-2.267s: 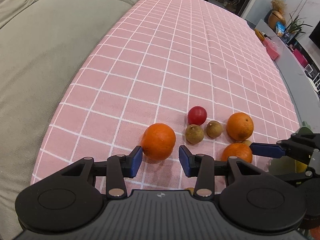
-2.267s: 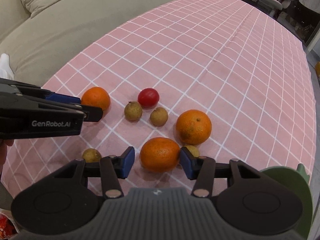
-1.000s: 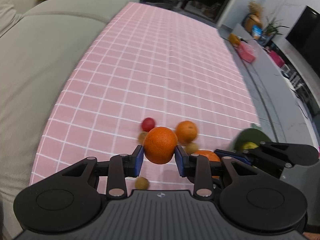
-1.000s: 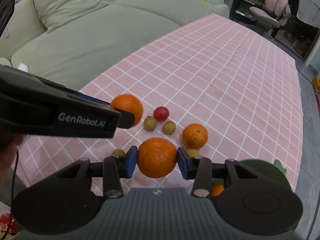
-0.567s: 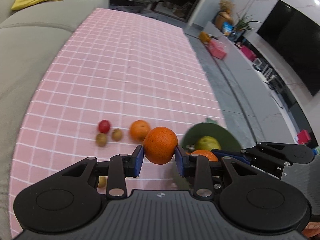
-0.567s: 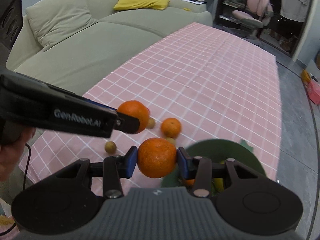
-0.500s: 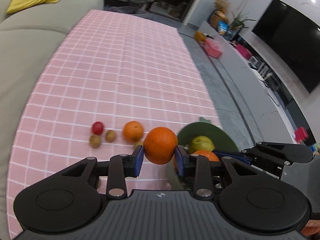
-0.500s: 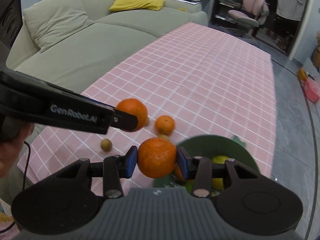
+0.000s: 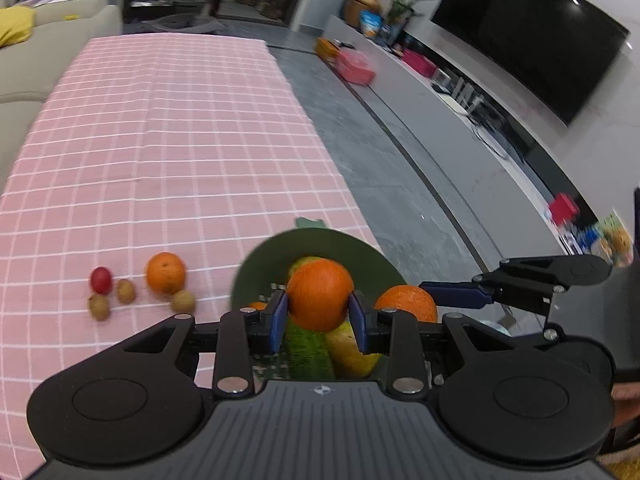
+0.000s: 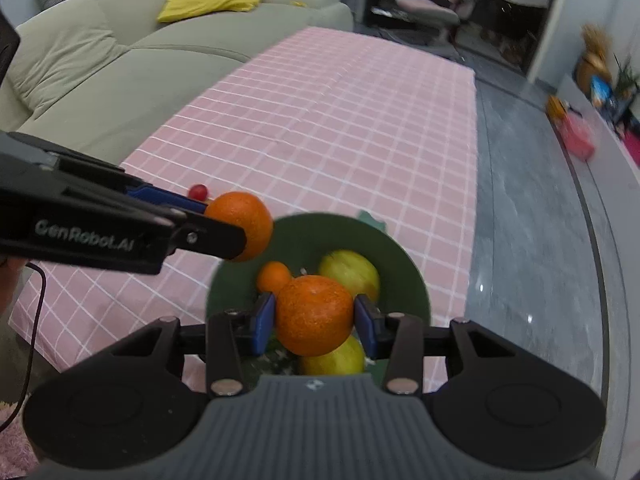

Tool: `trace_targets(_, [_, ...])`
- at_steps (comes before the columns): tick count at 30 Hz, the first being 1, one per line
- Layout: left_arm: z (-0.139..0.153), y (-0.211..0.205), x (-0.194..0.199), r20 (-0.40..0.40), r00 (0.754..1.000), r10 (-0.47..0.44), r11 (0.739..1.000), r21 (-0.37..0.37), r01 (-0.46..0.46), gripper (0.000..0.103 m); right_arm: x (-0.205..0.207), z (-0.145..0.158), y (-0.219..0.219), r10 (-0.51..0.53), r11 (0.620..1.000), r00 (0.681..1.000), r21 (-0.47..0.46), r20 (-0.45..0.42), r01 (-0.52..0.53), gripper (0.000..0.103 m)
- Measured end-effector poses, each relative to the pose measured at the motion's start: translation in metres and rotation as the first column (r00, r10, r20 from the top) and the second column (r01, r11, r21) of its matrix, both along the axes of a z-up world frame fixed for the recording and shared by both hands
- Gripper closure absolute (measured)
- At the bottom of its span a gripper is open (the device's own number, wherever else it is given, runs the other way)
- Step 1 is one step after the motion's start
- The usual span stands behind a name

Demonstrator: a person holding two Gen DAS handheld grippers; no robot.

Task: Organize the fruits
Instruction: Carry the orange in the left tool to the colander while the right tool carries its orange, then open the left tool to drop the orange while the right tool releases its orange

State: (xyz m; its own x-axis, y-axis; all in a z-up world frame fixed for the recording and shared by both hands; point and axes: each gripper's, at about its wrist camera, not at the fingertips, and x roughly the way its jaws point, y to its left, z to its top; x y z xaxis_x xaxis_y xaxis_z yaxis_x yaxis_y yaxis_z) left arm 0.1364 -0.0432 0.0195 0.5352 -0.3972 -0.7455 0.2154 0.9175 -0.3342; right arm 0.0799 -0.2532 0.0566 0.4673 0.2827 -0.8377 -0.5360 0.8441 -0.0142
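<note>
Two hand-held grippers hover over a green bowl point(image 10: 412, 280) at the near edge of a pink checked tablecloth point(image 9: 180, 140), each clamped on an orange for the drop. The left gripper point(image 9: 319, 314) pinches its orange point(image 9: 320, 294) between blue pads that have just squeezed slightly tighter; the right gripper point(image 10: 315, 316) grips a second orange point(image 10: 314, 314), jaws narrowed to the fruit's width. Both fruits hang above the bowl's middle, apparently for a straight release. The bowl already holds yellow-green fruit point(image 10: 352, 270) and a small orange point(image 10: 274, 276), leaving little bare floor. At nine o'clock of the bowl, a loose orange point(image 9: 165, 273), red fruit point(image 9: 101, 280) and brown fruits point(image 9: 125, 291) wait on the cloth. The table's edge runs close at three o'clock.
</note>
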Motion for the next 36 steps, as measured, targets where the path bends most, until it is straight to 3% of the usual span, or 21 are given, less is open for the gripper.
trace_targets(5, [-0.012,-0.011,0.009,-0.047,0.998,-0.042,0.999,-0.024,0.041,0.074,0.010,-0.010,-0.018,-0.052,0.998,0.996,0.021,-0.069,0.053,0.063])
trace_targets(8, [-0.024,-0.010,0.017,-0.088,0.994,-0.059,0.996,-0.074,0.052,0.094,0.015,-0.018,-0.025,-0.074,0.996,0.991,0.034,-0.109,0.078,0.063])
trace_targets(10, [-0.032,-0.008,0.022,-0.116,0.992,-0.055,0.994,-0.101,0.044,0.094,0.018,-0.026,-0.028,-0.088,0.995,0.987,0.036,-0.133,0.093,0.063])
trace_targets(25, [-0.050,0.011,0.023,-0.197,0.979,0.053,0.998,-0.033,-0.060,0.093,0.033,-0.056,-0.034,-0.111,0.993,0.976,0.024,-0.190,0.117,0.063])
trace_targets(36, [-0.052,0.016,0.017,-0.217,0.973,0.078,0.997,0.034,-0.073,0.089,0.033,-0.063,-0.021,-0.043,0.999,0.972,0.012,-0.231,0.047,0.063])
